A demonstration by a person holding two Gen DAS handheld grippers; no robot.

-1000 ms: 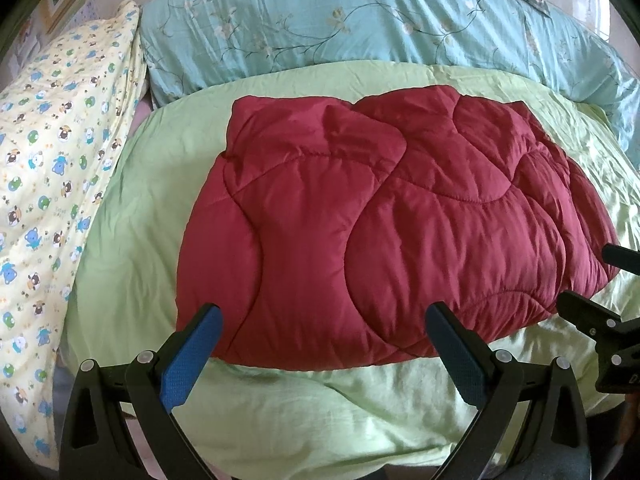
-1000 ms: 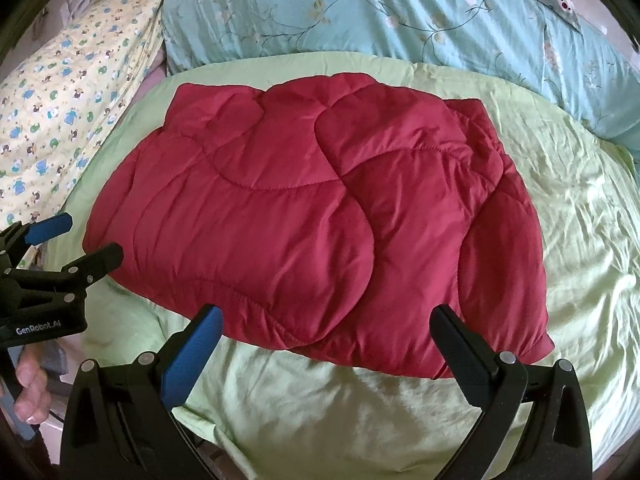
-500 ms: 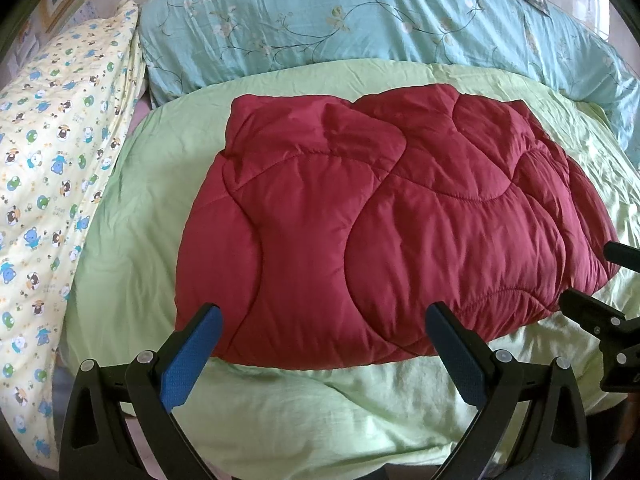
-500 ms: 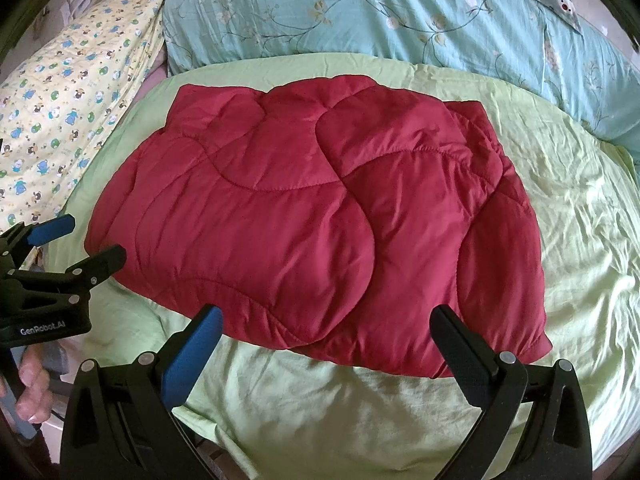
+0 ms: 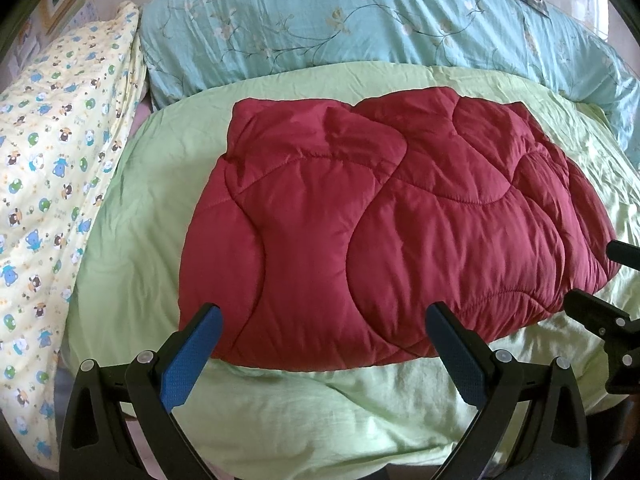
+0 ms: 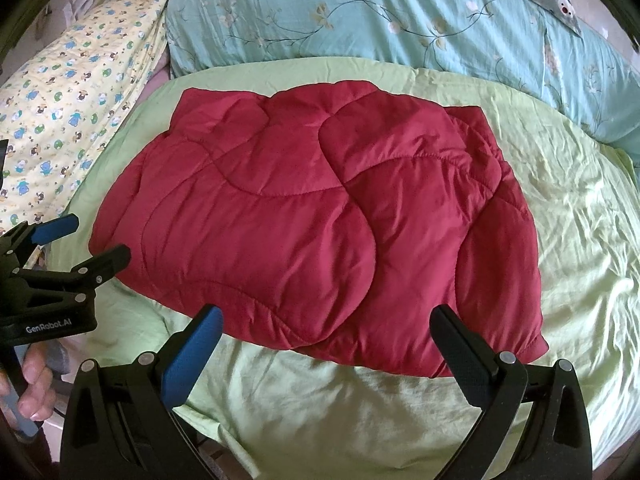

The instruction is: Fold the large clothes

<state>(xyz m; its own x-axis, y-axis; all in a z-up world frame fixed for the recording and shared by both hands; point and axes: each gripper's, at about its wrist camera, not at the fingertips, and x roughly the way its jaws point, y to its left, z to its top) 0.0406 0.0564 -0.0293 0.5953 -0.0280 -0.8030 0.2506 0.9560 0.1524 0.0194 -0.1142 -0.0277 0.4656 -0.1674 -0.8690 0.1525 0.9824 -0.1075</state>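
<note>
quilt: red quilted comforter [image 5: 384, 236], folded into a puffy rectangle, lies flat on the bed ahead of both sets of jaws; its near hem sits just beyond the fingertips in both wrist views
left gripper: left gripper [image 5: 326, 320] has jaws spread wide, nothing between them, clear of the fabric; the quilt's left half lies straight ahead
right gripper: right gripper [image 6: 326, 320] also has jaws spread, nothing held; the quilt's right corner [image 6: 536, 350] is just past the right finger
cross-view: right gripper shows at the right edge of the left wrist view, left gripper at the left edge of the right wrist view, a hand [image 6: 34, 384] on its handle
under quilt: light green sheet [image 5: 280, 412], wrinkled, beneath and around the quilt
beyond: teal floral duvet [image 5: 360, 24] past the quilt's far edge
left of jaws: yellow cartoon-print blanket [image 5: 52, 184]
</note>
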